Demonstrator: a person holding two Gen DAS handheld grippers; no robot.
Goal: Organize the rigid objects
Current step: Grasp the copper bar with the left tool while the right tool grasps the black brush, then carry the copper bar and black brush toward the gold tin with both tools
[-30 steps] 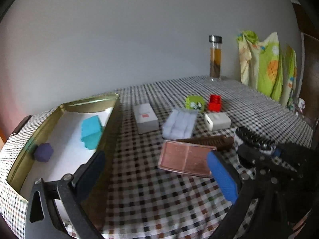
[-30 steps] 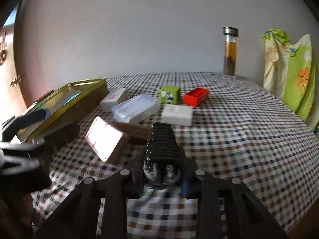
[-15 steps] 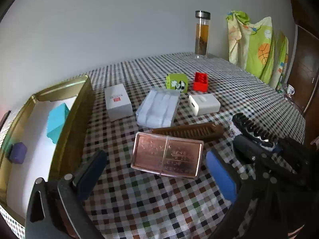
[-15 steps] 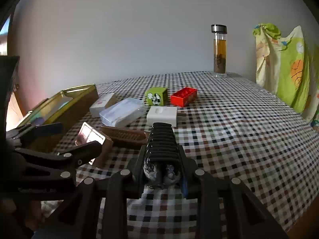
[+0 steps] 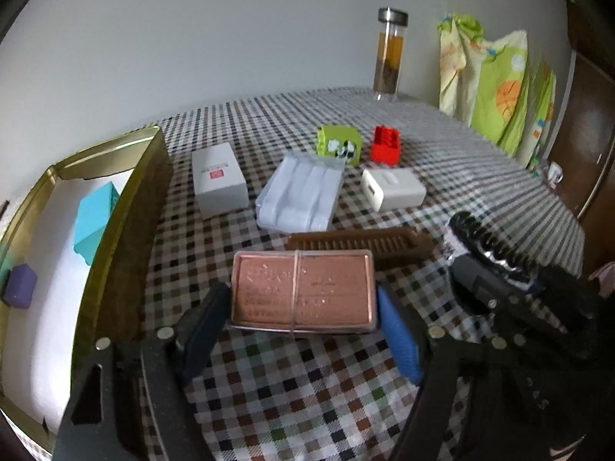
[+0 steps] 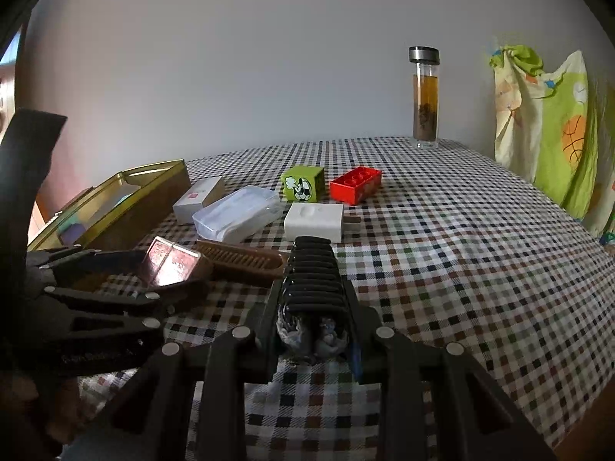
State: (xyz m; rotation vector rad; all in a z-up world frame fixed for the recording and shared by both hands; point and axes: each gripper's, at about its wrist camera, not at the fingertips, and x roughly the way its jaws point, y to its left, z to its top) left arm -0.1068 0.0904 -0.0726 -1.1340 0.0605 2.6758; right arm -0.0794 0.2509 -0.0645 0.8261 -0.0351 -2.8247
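Rigid objects lie scattered over the checked-cloth worktop (image 5: 307, 392), and only some are stowed: a teal block (image 5: 94, 215) and a small purple block (image 5: 19, 286) already sit in the open gold metal tin (image 5: 127, 230) at the left. Still out are a flat copper-coloured rectangular case (image 5: 303, 292), a brown plastic comb (image 5: 361, 244), a clear plastic box (image 5: 301, 196), a white carton with a red mark (image 5: 219, 178), a white charger plug (image 5: 392, 188), a green printed cube (image 5: 340, 148) and a red toy brick (image 5: 386, 144). By that count the task looks well short of halfway.

The left claw (image 5: 303, 330) points steeply down at the worktop beside the tin, straddling the copper case by its short ends; its jaws are closing, with the case between them, and the pads (image 5: 398, 340) seem just at the edges, a firm pinch not yet evident. The right claw (image 6: 311, 307) is angled more shallowly, just right of the comb, and is pressed together on a black ribbed comb-like object (image 6: 311, 269).
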